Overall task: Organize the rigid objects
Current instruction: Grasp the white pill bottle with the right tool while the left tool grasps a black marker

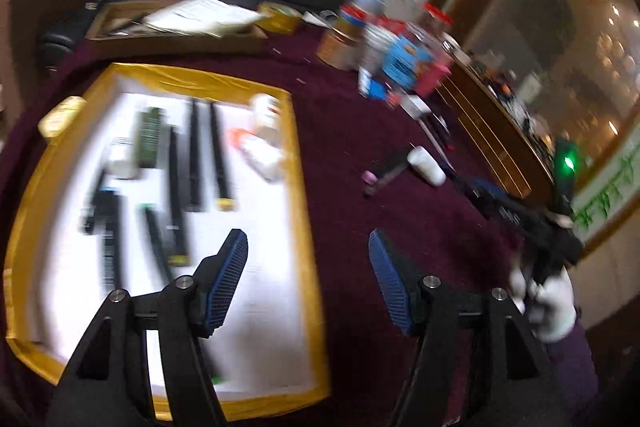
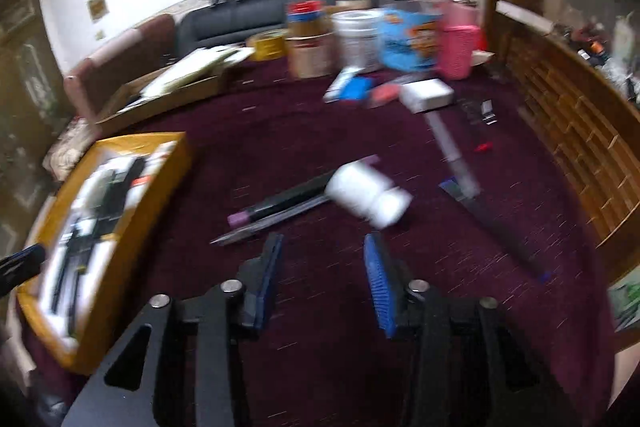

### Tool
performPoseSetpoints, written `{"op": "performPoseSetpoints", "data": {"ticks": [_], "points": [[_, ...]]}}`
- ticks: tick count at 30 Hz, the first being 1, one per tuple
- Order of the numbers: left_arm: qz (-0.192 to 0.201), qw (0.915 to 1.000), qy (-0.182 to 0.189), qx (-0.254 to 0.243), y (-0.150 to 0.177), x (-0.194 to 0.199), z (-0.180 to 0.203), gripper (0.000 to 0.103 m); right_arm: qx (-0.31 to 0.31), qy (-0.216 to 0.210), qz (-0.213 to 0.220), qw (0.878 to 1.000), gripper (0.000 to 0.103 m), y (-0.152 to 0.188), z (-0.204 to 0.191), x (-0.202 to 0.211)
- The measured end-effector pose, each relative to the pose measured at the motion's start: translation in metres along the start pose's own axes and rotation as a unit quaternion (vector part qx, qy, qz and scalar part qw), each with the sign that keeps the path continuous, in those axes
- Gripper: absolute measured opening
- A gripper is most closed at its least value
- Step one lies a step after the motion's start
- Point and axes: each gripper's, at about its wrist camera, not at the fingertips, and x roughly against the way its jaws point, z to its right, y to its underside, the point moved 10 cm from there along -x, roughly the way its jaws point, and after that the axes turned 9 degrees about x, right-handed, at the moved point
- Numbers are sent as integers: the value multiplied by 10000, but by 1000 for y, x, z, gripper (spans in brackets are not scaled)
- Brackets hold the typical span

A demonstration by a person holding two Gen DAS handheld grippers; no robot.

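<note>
– how far along is this looking?

– both tongs, left gripper [image 1: 308, 251] and right gripper [image 2: 323, 251], are hanging apart, gripping nothing. the gold-edged tray [image 1: 298, 163] is already holding antennas and small bottles in rows.

– and what's waiting?

– further out on the maroon cloth [image 2: 320, 131], a white bottle [image 2: 366, 197], a dark pen [image 2: 280, 205] and a long dark stick [image 2: 504, 227] are lying loose. roughly halfway, i'm guessing.

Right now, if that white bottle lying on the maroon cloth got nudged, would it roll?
Probably: the white bottle looks round and lies on its side. The maroon cloth looks fuzzy, so it may stop soon. It seems rigid plastic, likely light.
</note>
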Motion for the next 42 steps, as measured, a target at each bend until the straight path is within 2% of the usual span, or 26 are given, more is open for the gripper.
{"op": "performPoseSetpoints", "data": {"ticks": [3,6,12,15,17,20,23,26,27,28,29,30,33,36,38,40,42], "points": [[-189,9995,-84,-227,0,-17,20,62,318,68,-5,9995,51,-12,6,-21],[-187,9981,-303,-505,-7,-28,35,62,660,134,-40,9977,51,-19,6,-42],[-211,9918,-489,-1164,-29,-65,69,62,1140,32,-255,9932,51,-19,2,-85],[-348,9868,-657,-1438,-36,-96,84,62,831,-57,-329,9960,45,-13,10,-88],[-485,9845,-623,-1566,-37,-119,94,62,520,-222,-335,9978,41,-7,16,-80],[-566,9778,-901,-1803,-38,-148,99,62,63,-380,-357,9986,42,10,26,-64],[-509,9678,-1128,-2191,-39,-177,111,62,-376,-614,-212,9972,42,28,35,-45],[-501,9528,-1350,-2673,-37,-205,122,64,-708,-863,66,9937,42,37,42,-36],[-367,9540,-1231,-2709,-40,-208,128,63,-770,-920,114,9927,42,36,44,-36],[-443,9534,-1228,-2721,-39,-210,129,62,-800,-966,171,9920,42,35,46,-37],[-619,9573,-1103,-2599,-33,-209,131,58,-871,-1002,214,9909,42,36,47,-39],[-831,9583,-1025,-2533,-25,-208,129,35,-894,-1011,219,9906,42,37,48,-39],[-1051,9568,-867,-2570,3,-193,125,23,-871,-1048,145,9906,38,40,45,-41],[-1338,9637,-511,-2253,22,-170,119,22,-886,-1274,16,9879,34,42,39,-45],[-1134,9696,-295,-2149,21,-155,122,22,-902,-1357,-19,9866,33,44,37,-46],[-780,9743,-326,-2086,9,-147,123,22,-883,-1364,-10,9867,33,44,36,-45],[-716,9746,-535,-2052,1,-155,121,22,-909,-1390,-35,9861,33,46,35,-46]]}}
